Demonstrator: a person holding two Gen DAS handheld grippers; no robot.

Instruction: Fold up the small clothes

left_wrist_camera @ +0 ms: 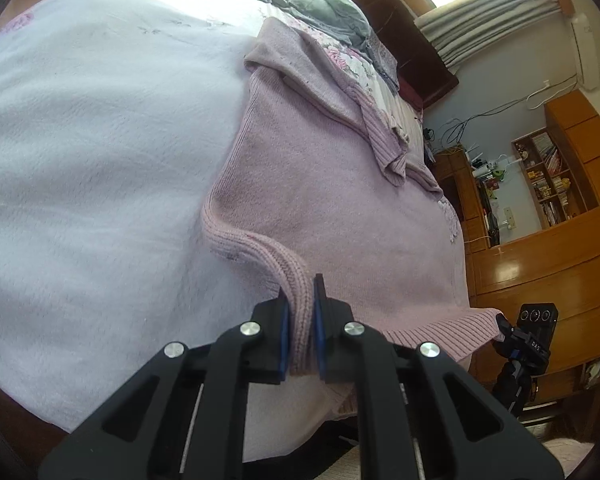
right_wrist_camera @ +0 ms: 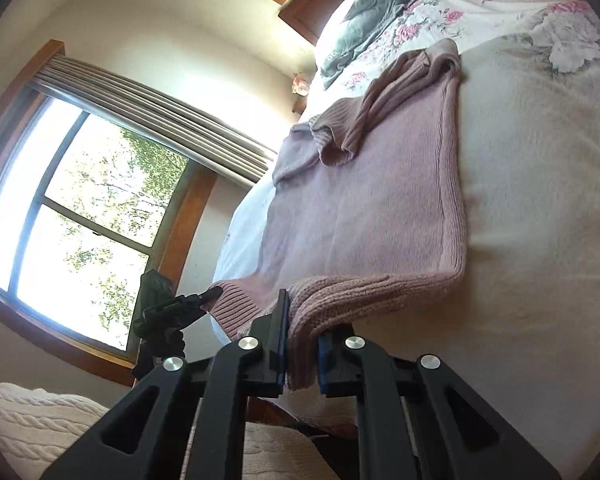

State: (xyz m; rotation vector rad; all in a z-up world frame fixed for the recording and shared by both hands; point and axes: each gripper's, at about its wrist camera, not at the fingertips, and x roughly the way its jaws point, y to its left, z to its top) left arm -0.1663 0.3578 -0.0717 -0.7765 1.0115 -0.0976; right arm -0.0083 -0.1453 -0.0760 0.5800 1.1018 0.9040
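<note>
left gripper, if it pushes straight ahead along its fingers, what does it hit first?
The left gripper is already shut on the ribbed hem of the pink sweater. Straight ahead lies the sweater's flat body on the bed, so it would likely bunch that knit first; depth is unclear.

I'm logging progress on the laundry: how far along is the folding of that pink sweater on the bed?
Done: the pink knitted sweater lies spread on the pale bedspread, one sleeve already folded across its body. In hand: the left tool and right tool each pinch the ribbed hem nearest them. Left: bringing the hem up towards the collar; the body is still unfolded.
</note>
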